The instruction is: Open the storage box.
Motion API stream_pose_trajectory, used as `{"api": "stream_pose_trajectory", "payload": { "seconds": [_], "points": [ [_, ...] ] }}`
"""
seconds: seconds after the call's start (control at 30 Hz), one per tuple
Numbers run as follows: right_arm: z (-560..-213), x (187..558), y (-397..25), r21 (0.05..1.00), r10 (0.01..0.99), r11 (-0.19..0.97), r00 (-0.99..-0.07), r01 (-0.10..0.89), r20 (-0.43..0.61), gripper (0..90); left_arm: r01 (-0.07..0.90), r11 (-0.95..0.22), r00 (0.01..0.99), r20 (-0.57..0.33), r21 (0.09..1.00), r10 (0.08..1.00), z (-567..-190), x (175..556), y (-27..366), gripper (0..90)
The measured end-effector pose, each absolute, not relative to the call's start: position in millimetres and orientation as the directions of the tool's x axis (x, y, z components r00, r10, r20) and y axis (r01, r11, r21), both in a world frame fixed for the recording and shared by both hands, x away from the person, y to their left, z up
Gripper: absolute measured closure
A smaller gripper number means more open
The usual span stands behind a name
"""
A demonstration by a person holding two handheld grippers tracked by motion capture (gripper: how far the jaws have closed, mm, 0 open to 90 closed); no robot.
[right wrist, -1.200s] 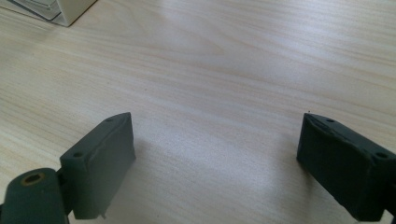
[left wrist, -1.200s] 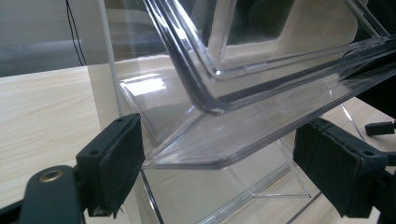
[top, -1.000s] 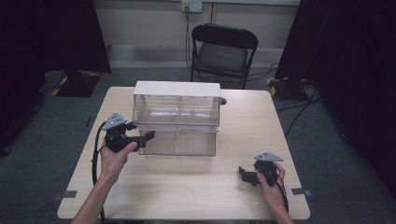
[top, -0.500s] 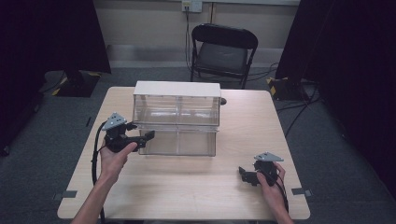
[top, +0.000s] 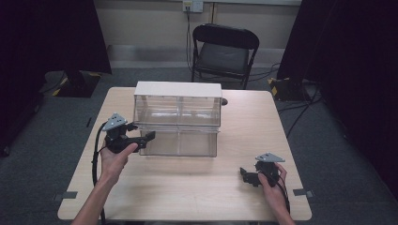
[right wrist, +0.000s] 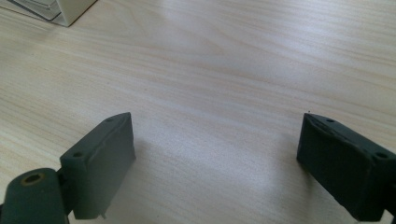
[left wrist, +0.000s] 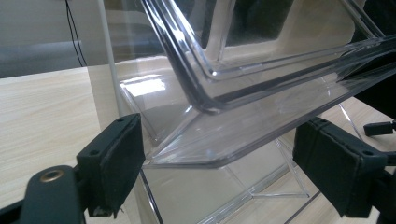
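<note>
A clear plastic drawer cabinet (top: 177, 117) with a white top stands at the middle of the table. Its lower drawer (top: 180, 140) is pulled out a little toward me. My left gripper (top: 146, 137) is open at the drawer's front left corner. In the left gripper view the jaws stand wide apart on either side of the clear drawer lip (left wrist: 233, 135), and neither pad touches it. My right gripper (top: 244, 174) rests low over the table near the front right, open, with bare wood between its jaws (right wrist: 215, 154).
The wooden table (top: 197, 192) has bare surface in front of the cabinet and to its right. A black folding chair (top: 224, 51) stands behind the table. A corner of the cabinet (right wrist: 60, 9) shows in the right gripper view, top left.
</note>
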State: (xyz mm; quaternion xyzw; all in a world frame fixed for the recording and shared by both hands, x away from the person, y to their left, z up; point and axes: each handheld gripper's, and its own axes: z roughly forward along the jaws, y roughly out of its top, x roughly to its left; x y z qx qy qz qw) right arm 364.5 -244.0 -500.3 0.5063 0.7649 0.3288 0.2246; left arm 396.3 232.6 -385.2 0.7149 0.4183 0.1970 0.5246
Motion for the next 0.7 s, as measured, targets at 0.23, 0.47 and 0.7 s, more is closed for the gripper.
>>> {"api": "stream_pose_trajectory", "payload": {
  "seconds": [0.23,0.47,0.7],
  "points": [
    [-500.3,364.5,-244.1,0.730,0.922,0.271,-0.387,0.627,-0.011,10.6,0.391,-0.101,0.574,-0.157,0.915,0.804,-385.1,396.4,232.9,16.5],
    [-500.3,364.5,-244.1,0.731,0.922,0.271,-0.387,0.627,-0.011,10.5,0.391,-0.104,0.572,-0.153,0.915,0.806,-385.1,395.9,232.5,16.5],
    [-500.3,364.5,-244.0,0.730,0.922,0.271,-0.386,0.627,-0.010,10.5,0.392,-0.102,0.572,-0.155,0.914,0.806,-385.0,395.8,232.6,16.6]
  ]
}}
